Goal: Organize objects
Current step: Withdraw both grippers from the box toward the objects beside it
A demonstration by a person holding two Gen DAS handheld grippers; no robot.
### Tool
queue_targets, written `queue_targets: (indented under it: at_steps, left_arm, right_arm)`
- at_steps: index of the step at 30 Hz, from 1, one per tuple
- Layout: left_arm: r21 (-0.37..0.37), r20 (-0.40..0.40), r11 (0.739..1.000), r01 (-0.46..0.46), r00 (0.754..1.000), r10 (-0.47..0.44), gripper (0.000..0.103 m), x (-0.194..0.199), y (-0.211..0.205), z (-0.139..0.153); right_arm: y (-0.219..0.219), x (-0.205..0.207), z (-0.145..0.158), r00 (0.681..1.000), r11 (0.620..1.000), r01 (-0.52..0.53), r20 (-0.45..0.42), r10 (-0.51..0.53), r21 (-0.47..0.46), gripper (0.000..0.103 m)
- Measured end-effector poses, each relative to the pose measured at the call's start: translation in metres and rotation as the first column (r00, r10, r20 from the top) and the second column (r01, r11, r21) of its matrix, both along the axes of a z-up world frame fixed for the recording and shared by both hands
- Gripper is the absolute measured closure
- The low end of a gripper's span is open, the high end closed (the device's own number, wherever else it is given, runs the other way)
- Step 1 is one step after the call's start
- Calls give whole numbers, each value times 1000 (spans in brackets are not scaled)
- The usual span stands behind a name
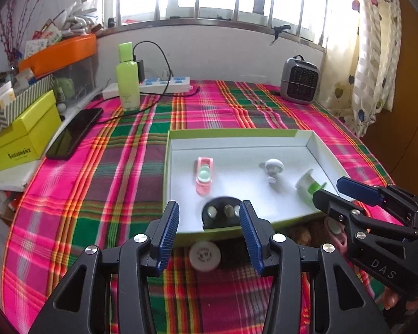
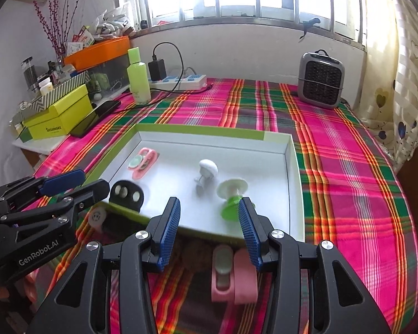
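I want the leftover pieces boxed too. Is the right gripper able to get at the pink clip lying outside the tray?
Probably yes. The pink clip lies on the cloth just below the right gripper, whose fingers stand open and empty; nothing covers it. The tray edge sits just beyond.

Open left claw [image 1: 209,233] hovers over the tray's [image 1: 237,133] near edge.

A worktop [image 1: 237,105] under a plaid cloth fills the frame; on it lie a shallow tray [image 1: 170,150] at centre, bottle [image 1: 128,78], power strip [image 1: 158,85] and phone [image 1: 72,133] upper left, heater [image 1: 299,80] upper right, white disc [image 1: 204,256] and pink clip [image 2: 232,275] at the bottom
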State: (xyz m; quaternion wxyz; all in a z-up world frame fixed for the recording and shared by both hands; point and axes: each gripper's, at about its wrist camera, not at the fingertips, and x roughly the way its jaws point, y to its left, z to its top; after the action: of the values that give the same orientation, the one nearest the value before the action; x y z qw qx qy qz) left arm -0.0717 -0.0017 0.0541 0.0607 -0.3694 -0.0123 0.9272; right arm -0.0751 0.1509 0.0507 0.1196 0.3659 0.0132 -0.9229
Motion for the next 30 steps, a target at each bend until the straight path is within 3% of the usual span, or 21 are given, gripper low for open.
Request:
queue_targets:
  at_steps: [18,30]
  left_arm:
    - [39,14,999,-3,1000,2,59,29,-8,-12]
    - [81,36,997,11,999,-14,54,34,-16,-27]
  right_arm:
    - [22,37,-3,999,999,38,-20,-38,-12,58]
    - [42,44,-17,997,997,81,23,-80,-15,58]
